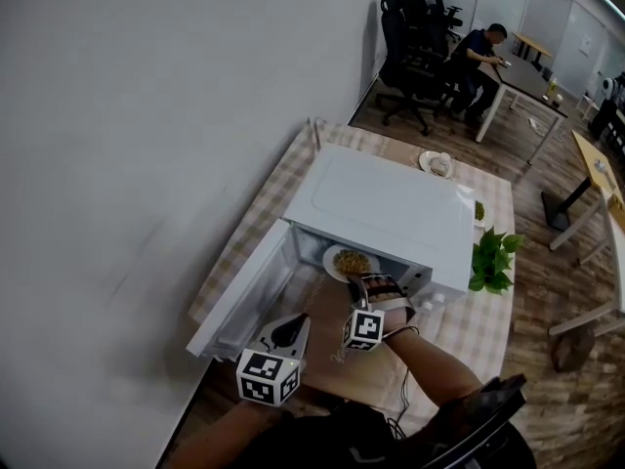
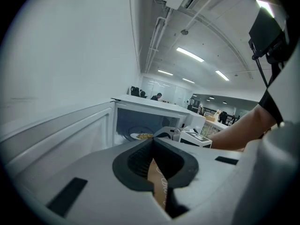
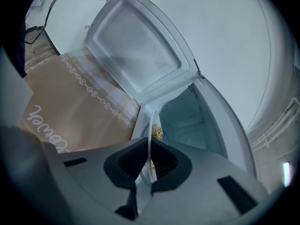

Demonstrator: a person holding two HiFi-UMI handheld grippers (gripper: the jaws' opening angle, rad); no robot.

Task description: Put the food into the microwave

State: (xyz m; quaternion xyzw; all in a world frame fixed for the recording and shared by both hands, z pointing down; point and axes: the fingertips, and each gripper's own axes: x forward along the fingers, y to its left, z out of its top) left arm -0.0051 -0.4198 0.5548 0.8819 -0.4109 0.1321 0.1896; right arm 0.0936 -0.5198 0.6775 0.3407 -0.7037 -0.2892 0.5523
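While the single microwave point(image 1: 381, 203) stands with its door point(image 1: 244, 296) swung open to the left, the right gripper point(image 1: 359, 283) is clamped on the rim of one plate of food point(image 1: 350, 261), which sits at the cavity mouth, partly inside. The left gripper point(image 1: 298, 322) hangs near the door, jaws closed on nothing, a brown mat point(image 3: 70, 111) showing through the slit. A second plate point(image 1: 436, 163) lies behind the microwave and one plant point(image 1: 493, 259) beside it. One person point(image 1: 480, 57) sits at a far desk.
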